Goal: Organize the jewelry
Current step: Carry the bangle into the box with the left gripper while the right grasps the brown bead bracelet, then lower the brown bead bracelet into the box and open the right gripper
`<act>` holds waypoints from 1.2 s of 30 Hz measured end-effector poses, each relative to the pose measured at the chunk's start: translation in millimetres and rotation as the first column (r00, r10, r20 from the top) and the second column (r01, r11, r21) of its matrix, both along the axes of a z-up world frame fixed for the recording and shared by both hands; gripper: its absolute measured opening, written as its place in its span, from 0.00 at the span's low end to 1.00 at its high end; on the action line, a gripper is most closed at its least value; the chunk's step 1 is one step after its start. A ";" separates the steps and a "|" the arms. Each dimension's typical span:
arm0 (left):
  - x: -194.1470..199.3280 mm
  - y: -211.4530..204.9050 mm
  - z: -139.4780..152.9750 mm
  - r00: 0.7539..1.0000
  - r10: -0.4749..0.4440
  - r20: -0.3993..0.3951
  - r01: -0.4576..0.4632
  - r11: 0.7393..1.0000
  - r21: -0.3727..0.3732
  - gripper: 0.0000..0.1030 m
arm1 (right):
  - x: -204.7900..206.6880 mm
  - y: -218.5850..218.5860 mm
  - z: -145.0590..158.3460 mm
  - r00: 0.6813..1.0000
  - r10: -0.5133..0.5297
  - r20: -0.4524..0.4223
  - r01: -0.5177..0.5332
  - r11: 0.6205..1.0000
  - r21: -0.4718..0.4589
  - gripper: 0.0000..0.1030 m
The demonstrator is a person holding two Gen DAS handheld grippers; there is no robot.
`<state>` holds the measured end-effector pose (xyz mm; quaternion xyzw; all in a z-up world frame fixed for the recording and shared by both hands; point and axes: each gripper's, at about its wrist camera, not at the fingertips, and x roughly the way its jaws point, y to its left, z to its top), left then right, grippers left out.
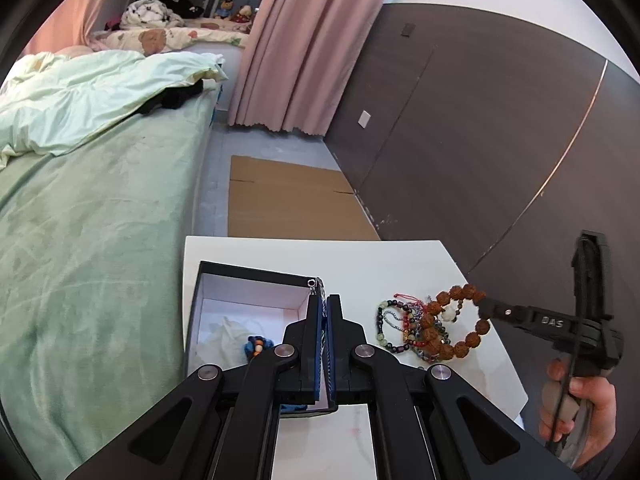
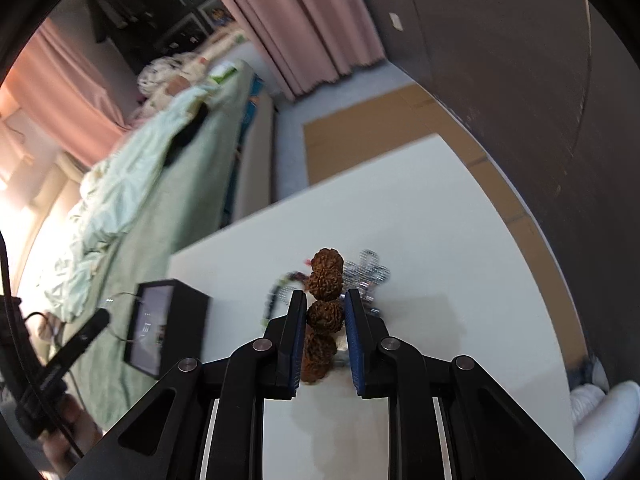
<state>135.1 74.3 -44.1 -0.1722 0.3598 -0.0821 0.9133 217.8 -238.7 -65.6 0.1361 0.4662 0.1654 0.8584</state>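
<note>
Both tongs point down at a slant over the white counter (image 1: pixel 400 264). My left tongs (image 1: pixel 323 304) have their blue-padded fingers pressed fully together; a thin chain with a small metal clasp pokes out at their tips, though I cannot tell whether it is truly pinched. They hover above the near right corner of the black box (image 1: pixel 248 276).

My right tongs (image 2: pixel 325 312) are parted only narrowly, with a bracelet of large, rough brown seed beads (image 2: pixel 326 280) between the pads, one bead touching both blue pads. From the left camera, my right hand (image 1: pixel 576 396) wraps the handle at the right edge, and the tongs reach in from the right, their tip at the bracelet's upper right side, the loop tilted up over the pile.

That bracelet's beads are wrinkled and reddish brown, far larger than the others. Beneath it lies a tangled jewelry pile (image 1: pixel 400 328) on the counter: dark and pale green beads, red beads, a silvery chain, a red cord.

Left of the pile stands the box, open, white inside, holding crumpled white paper and a small blue and orange beaded piece (image 1: pixel 258 346).

Around the counter are a green bed (image 1: pixel 92 240), pink curtains (image 1: pixel 304 40), flat cardboard (image 1: pixel 288 204) on the floor and a dark wall panel (image 1: pixel 500 140).
</note>
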 end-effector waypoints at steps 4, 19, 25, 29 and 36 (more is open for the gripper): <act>3.3 9.6 -7.0 0.998 0.008 -0.057 -0.011 0.999 -0.052 0.02 | -6.0 5.5 15.2 0.999 0.002 0.054 -0.004 0.999 0.037 0.20; -16.4 52.0 -0.4 0.988 0.147 -0.045 -0.151 0.986 -0.076 0.95 | -34.0 69.2 55.0 0.967 0.124 0.223 -0.161 0.975 0.155 0.20; -22.0 64.8 4.1 0.983 0.180 -0.041 -0.183 0.981 -0.066 0.95 | -41.0 107.4 56.9 0.951 0.192 0.244 -0.239 0.955 0.178 0.20; -26.7 75.6 5.8 0.979 0.201 -0.033 -0.203 0.975 -0.092 0.96 | -41.1 127.5 51.3 0.947 0.220 0.235 -0.263 0.949 0.171 0.20; -32.6 88.1 10.4 0.972 0.235 -0.008 -0.234 0.963 -0.136 1.00 | -43.3 162.6 41.5 0.935 0.257 0.246 -0.289 0.951 0.106 0.21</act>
